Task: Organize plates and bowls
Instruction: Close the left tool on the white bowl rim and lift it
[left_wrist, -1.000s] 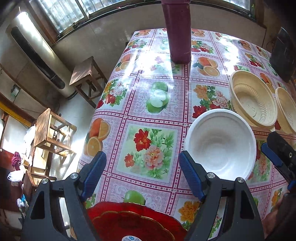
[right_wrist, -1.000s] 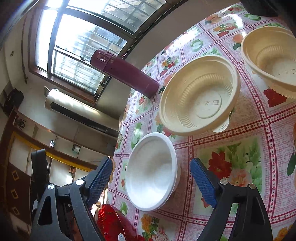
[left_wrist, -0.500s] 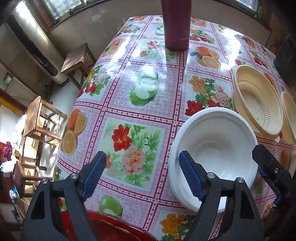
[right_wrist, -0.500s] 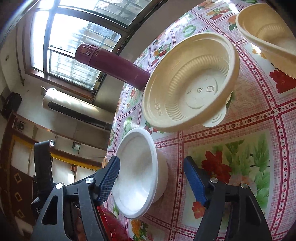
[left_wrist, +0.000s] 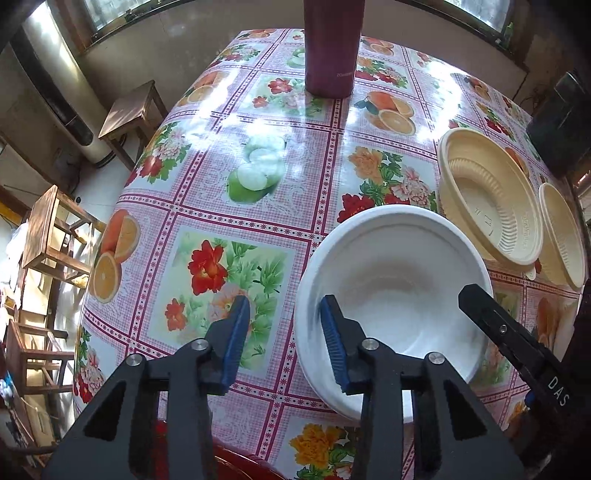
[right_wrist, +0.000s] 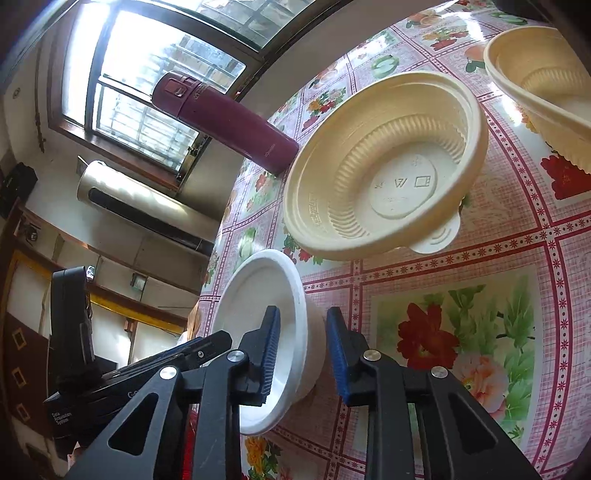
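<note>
White foam, or something like it, makes up the bowl (left_wrist: 395, 295) that both grippers have taken up; it sits on the near part of the table (left_wrist: 258, 177), on the flowered oilcloth, just beside the nearer of two cream bowls (left_wrist: 487, 199).

The left gripper (left_wrist: 284, 339) straddles the bowl's left rim: one blue pad is inside the bowl, the other outside over the cloth. Its jaws have just been closing with the rim between them. A wide gap shows between the outer pad and the rim, so the pads do not seem to press yet.

The right gripper (right_wrist: 301, 354) straddles the opposite rim, one pad inside and one outside against the wall. Its jaws have just been closing as well. From the right wrist view a narrow gap shows on the outer side, so whether it truly pinches cannot be told.

Taking the bowl from two sides probably suits a light, thin-walled thing that could flex or tip under one pinch. It likely is meant to be lifted and nested with the other bowls.

Plain and unmarked, the bowl has a broad flat rim and a smooth, deep well. It stands upright and empty. The cream bowls are ribbed and stamped, the second (left_wrist: 561, 236) further right. A maroon flask (left_wrist: 332, 48) stands well apart at the far edge, and a red plate (left_wrist: 236, 465) peeks in at the near edge.
</note>
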